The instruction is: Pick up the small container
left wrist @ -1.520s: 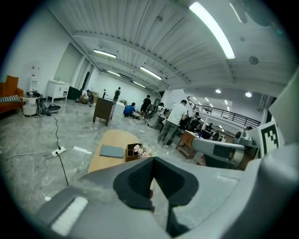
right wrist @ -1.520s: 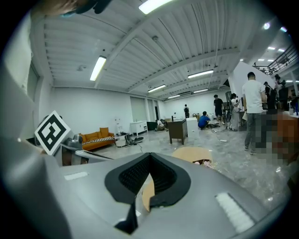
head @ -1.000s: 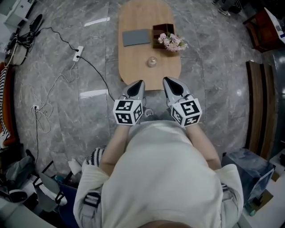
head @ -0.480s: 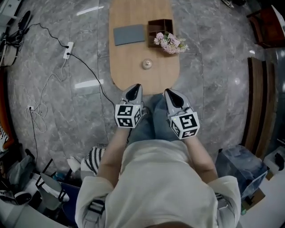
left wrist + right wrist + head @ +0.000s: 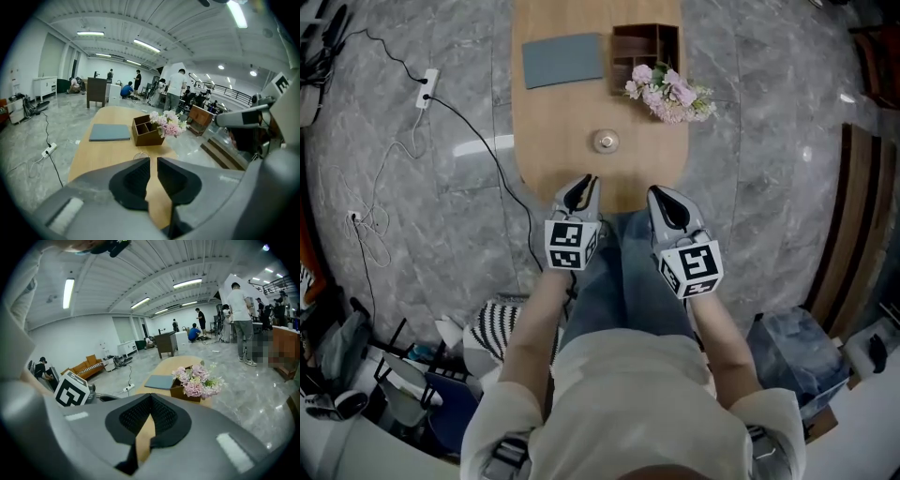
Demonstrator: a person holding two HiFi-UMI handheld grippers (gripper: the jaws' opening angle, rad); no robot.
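Observation:
The small clear container stands near the front of the oval wooden table. My left gripper hovers over the table's near edge, just short of the container and a little to its left. Its jaws are opening, with a narrow gap and nothing between them. In the left gripper view the container peeks out just beyond the left gripper. My right gripper is beside it, off the table's edge, over the person's legs. The right gripper has its jaws shut and holds nothing.
A grey flat pad, a wooden organiser box and pink flowers sit on the table's far half. A power strip with a black cable lies on the floor at left. Bags and clutter sit behind the person.
The person has stepped towards the table, which now sits lower and larger in the head view. Both grippers have come up to its near edge, closer to the container.

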